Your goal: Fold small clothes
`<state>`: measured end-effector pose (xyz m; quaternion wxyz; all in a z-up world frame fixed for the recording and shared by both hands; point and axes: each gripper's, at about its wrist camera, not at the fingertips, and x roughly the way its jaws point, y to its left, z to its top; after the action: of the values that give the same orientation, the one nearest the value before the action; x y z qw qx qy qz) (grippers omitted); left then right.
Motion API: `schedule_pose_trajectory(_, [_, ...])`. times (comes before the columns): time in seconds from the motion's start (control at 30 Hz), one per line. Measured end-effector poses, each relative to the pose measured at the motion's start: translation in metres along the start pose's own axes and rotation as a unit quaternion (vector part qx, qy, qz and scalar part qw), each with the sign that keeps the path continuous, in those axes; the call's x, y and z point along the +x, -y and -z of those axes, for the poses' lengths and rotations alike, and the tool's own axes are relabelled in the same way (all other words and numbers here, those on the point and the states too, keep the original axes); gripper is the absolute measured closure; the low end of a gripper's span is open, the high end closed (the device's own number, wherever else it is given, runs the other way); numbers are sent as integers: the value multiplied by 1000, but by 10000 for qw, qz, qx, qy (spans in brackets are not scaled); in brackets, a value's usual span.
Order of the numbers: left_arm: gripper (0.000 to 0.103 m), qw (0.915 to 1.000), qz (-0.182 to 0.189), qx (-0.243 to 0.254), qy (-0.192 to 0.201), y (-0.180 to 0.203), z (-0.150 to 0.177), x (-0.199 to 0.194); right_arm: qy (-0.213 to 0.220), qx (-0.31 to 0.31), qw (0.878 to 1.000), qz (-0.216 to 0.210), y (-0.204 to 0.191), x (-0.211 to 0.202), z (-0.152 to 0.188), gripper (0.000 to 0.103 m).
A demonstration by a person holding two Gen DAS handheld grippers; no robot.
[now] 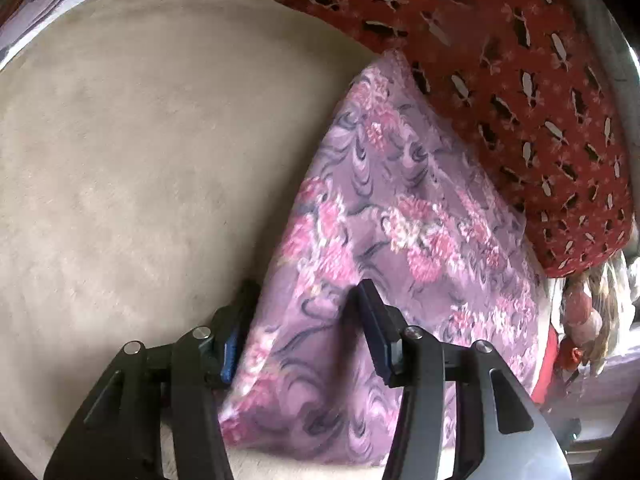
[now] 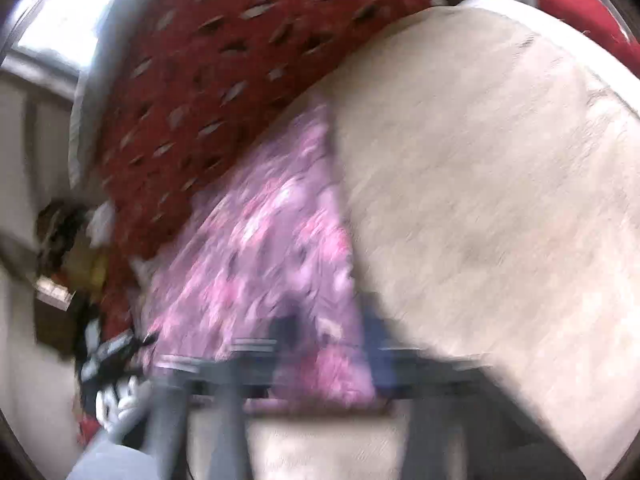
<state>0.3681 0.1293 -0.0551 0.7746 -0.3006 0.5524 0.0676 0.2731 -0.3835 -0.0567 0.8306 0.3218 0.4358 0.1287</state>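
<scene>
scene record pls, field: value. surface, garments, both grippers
surface: beige plush cover
task garment: purple floral cloth, lying flat
neighbour: red patterned cloth, overlapping the floral cloth's far edge
left gripper: open, straddling the floral cloth's edge, pads not pressing
right gripper: shut per blurred view; on cloth or not, cannot tell

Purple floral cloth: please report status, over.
Left gripper jaws open astride purple floral cloth edge. Right gripper shut, view blurred. Red patterned fabric overlaps cloth's far edge.
</scene>
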Motion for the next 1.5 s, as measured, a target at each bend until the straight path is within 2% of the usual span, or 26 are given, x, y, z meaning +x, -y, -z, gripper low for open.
schedule_pose_trajectory(0.07, [54, 9998, -165, 83, -60, -1, 3, 1, 395, -70, 9992, 17, -1, -14, 5, 99])
schedule_pose_trajectory(0.17, [55, 9992, -308, 198, -183, 0, 4, -4, -361, 147, 9976, 566, 21, 13, 13, 99])
schedule_pose_trajectory(0.23, [57, 9998, -171, 29, -104, -4, 3, -19, -157, 48, 9967, 797, 9, 5, 7, 94])
schedule_pose_trajectory(0.3, [57, 9998, 65, -21, 169, -3, 1, -36, 405, -150, 9918, 1207, -15, -11, -4, 90])
schedule_pose_trajectory(0.37, [52, 9987, 274, 43, 438, 2, -1, -47, 770, -375, 9931, 801, -43, -14, -16, 89])
schedule_pose_trajectory(0.47, [49, 9990, 119, 84, 434, 4, -2, -37, 557, -799, 9951, 142, -94, 22, -30, 89])
schedule_pose_trajectory(0.53, [49, 9998, -79, 37, 160, 0, -2, -13, 429, -1070, 9933, 14, -119, 51, -27, 88])
schedule_pose_trajectory(0.6, [46, 9997, -231, 51, 53, -1, -1, 8, 240, -1277, 9915, 113, -131, 90, -20, 87])
schedule_pose_trajectory(0.67, [43, 9986, -404, 264, 238, 9, 2, 5, -201, -1372, 9888, 554, -129, 131, -5, 74])
schedule_pose_trajectory(0.7, [41, 9977, -507, 372, 272, 13, 2, 6, -321, -1411, 9866, 757, -125, 150, 4, 73])
schedule_pose_trajectory(0.73, [40, 9969, -584, 448, 293, 16, 3, 7, 133, -1550, 9853, 703, -127, 146, 11, 72])
schedule_pose_trajectory(0.77, [40, 9966, -611, 474, 295, 17, 3, 9, 272, -1626, 9840, 674, -130, 145, 16, 64])
schedule_pose_trajectory(0.8, [40, 9969, -585, 445, 291, 17, 2, 8, 238, -1708, 9826, 687, -134, 147, 17, 61])
schedule_pose_trajectory(0.87, [40, 9979, -483, 350, 252, 13, -1, 6, 42, -1896, 9803, 552, -143, 149, 16, 37])
schedule_pose_trajectory(0.93, [40, 9985, -347, 189, 383, 9, -2, -2, -272, -1951, 9790, 521, -151, 150, 10, 29])
schedule_pose_trajectory(0.97, [40, 9982, -324, 177, 475, 9, -3, -5, -313, -1980, 9777, 626, -157, 148, 4, 29])
schedule_pose_trajectory(1.03, [40, 9970, -346, 234, 656, 11, -4, -11, 158, -2027, 9770, 638, -171, 141, -6, 29])
schedule_pose_trajectory(1.1, [40, 9965, -416, 262, 670, 11, -4, -9, 594, -1981, 9757, 727, -175, 137, -10, 28])
schedule_pose_trajectory(1.13, [40, 9967, -507, 298, 567, 11, -4, -2, 614, -1894, 9761, 866, -173, 146, -14, 23])
schedule_pose_trajectory(1.2, [38, 9964, -650, 352, 409, 9, -4, 12, 255, -1779, 9758, 1245, -161, 174, -18, 18])
schedule_pose_trajectory(1.23, [37, 9956, -696, 401, 474, 11, -2, 12, -35, -1868, 9705, 1526, -154, 191, -15, 16])
schedule_pose_trajectory(1.3, [37, 9942, -808, 480, 524, 16, -2, 12, 104, -2404, 9546, 1754, -167, 201, -5, 7])
schedule_pose_trajectory(1.33, [36, 9938, -835, 496, 532, 18, -2, 14, -41, -2549, 9470, 1956, -174, 209, -2, 1])
schedule_pose_trajectory(1.37, [36, 9939, -838, 485, 531, 18, -2, 16, -110, -2694, 9387, 2148, -180, 214, 0, 1])
schedule_pose_trajectory(1.4, [36, 9941, -825, 474, 529, 18, -3, 16, -152, -2734, 9368, 2177, -182, 215, -1, 1])
schedule_pose_trajectory(1.5, [36, 9948, -754, 460, 504, 12, -4, 15, -483, -2521, 9454, 2010, -179, 209, -13, 4])
